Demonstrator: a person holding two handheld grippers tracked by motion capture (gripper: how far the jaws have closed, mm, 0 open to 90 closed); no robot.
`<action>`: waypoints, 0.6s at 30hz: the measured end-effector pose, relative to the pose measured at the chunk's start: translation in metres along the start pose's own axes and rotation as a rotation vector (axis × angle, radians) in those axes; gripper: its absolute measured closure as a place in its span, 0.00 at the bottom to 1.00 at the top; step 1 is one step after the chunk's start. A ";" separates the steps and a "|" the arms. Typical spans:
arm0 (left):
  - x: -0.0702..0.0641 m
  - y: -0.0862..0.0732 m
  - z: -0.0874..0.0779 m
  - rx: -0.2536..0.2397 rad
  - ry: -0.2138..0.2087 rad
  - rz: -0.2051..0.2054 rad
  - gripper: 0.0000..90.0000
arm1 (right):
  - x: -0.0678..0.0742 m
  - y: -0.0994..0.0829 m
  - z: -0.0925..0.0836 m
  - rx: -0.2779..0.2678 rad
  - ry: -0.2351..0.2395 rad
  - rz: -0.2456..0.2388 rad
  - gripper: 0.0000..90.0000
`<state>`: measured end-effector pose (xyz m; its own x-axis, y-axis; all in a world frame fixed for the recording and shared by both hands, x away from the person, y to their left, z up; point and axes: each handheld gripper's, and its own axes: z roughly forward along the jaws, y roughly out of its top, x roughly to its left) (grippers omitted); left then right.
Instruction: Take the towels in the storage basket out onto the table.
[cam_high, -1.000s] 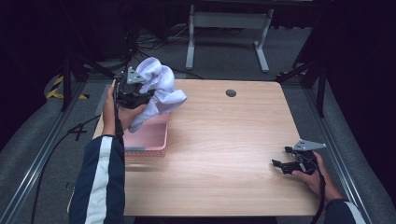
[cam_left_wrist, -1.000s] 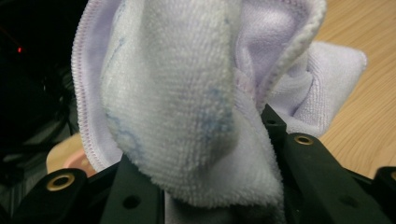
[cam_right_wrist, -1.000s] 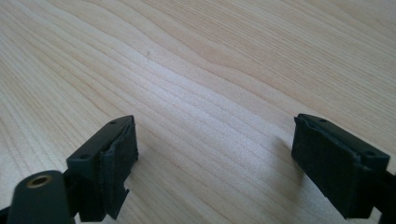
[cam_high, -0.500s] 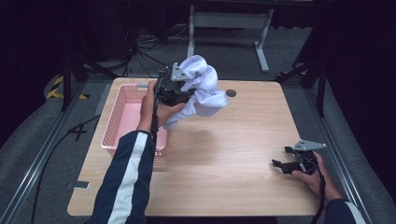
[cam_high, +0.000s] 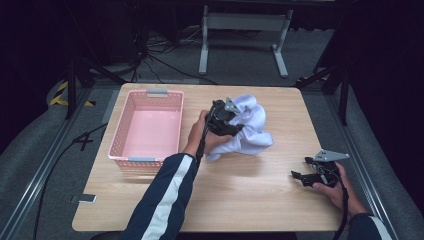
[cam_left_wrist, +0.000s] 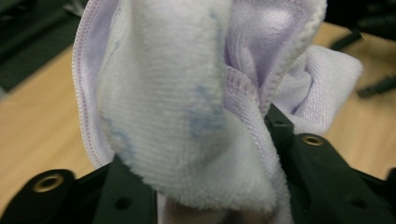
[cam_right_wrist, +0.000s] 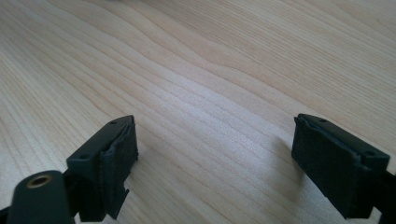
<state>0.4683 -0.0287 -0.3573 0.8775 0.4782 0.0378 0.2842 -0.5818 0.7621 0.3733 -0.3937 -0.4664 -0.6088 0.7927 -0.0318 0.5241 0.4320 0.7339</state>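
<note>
The high view hangs above the person's edge of the tabletop (cam_high: 260, 200), looking forward and down over the whole surface to the dark floor beyond. The left gripper view sits very close behind its own jaws, pressed up to a white towel (cam_left_wrist: 187, 116), with slivers of tabletop behind. The right gripper view looks low and near along its jaws across bare wood. All three share the tabletop; the towel (cam_high: 250, 127) appears in two.
</note>
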 end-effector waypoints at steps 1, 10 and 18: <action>-0.003 -0.002 0.005 0.020 0.001 -0.002 0.54 | 0.000 0.000 0.000 -0.002 -0.001 0.001 0.16; -0.015 -0.011 -0.030 -0.093 -0.001 -0.042 0.25 | 0.000 0.000 0.000 0.002 0.000 0.002 0.16; -0.051 -0.063 -0.027 0.026 0.033 0.049 0.26 | 0.010 0.020 -0.010 -0.063 0.040 -0.014 0.28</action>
<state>0.3954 0.0020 -0.3897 0.8776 0.4695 0.0965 0.2514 -0.6222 0.7414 0.3722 -0.3814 -0.4454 -0.6398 0.7684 -0.0156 0.4781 0.4139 0.7747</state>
